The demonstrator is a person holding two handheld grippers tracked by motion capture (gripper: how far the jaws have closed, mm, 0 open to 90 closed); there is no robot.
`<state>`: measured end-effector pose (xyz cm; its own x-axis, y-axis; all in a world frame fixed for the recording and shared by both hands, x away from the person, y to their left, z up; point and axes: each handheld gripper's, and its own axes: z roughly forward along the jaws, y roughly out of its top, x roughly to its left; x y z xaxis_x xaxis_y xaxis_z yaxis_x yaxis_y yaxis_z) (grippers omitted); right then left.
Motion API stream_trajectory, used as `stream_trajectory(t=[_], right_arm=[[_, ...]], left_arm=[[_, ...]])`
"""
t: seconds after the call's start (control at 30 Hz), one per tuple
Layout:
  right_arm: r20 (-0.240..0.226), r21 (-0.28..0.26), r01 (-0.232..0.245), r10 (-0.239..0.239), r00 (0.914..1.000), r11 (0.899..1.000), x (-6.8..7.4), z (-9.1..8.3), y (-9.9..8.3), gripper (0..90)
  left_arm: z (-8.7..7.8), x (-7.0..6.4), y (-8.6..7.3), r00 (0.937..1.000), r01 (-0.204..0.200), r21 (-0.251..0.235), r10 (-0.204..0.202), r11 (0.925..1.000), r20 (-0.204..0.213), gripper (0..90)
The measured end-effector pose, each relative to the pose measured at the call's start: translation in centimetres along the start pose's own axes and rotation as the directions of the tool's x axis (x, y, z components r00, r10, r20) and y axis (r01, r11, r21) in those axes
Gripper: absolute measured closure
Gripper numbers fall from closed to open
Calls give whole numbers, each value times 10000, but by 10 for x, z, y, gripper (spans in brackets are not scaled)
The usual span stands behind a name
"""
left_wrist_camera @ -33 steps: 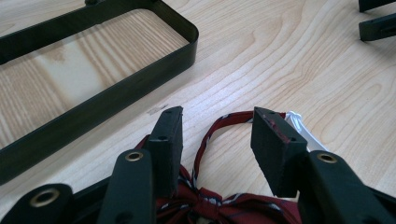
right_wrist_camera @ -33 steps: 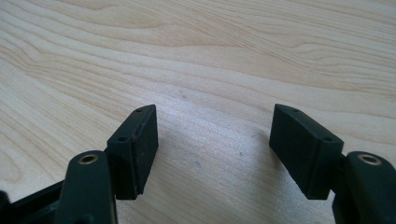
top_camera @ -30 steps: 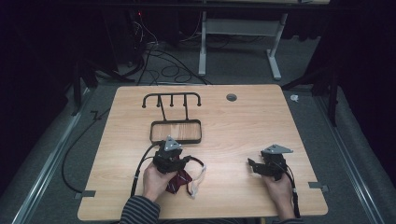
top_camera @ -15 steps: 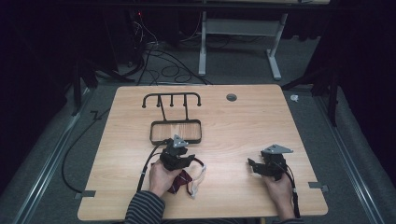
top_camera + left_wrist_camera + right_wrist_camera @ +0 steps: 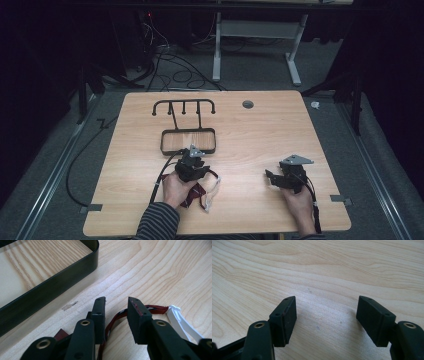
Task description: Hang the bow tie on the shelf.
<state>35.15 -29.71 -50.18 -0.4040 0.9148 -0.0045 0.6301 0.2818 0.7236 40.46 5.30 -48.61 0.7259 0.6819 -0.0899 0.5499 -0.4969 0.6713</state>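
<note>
Lower centre of the high view: the left gripper sits over a dark red strap with white loop, mostly hidden beneath it, jaws narrowly apart, gripping nothing. Lower right, the right gripper gapes wide, empty.

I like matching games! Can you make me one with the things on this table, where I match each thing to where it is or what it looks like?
Things:
1. black rack
2. red strap
3. right tongs
4. round grey cap

Descriptions:
A. wide open over bare wood
B. lying on the table under the left tongs
C. set in the table near its far edge
D. standing on a black tray in the far left part of the table

Pairs: 1-D, 2-B, 3-A, 4-C
</note>
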Motion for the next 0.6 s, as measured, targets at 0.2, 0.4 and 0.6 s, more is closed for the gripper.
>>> stream_trajectory(t=[0.2, 0.4, 0.6], right_arm=[[1, 0, 4, -4, 10000, 10000, 0, 0, 0, 340], [0, -2, 3, -3, 10000, 10000, 0, 0, 0, 339], [-7, -1, -5, 5, 10000, 10000, 0, 0, 0, 339]], left_arm=[[3, 3, 0, 9999, 70, 116, -69, 9999, -73, 755], [5, 5, -1, 9997, 73, 201, -67, 9998, -253, 838], [4, 6, -1, 9994, 71, 238, -63, 9997, -331, 890]])
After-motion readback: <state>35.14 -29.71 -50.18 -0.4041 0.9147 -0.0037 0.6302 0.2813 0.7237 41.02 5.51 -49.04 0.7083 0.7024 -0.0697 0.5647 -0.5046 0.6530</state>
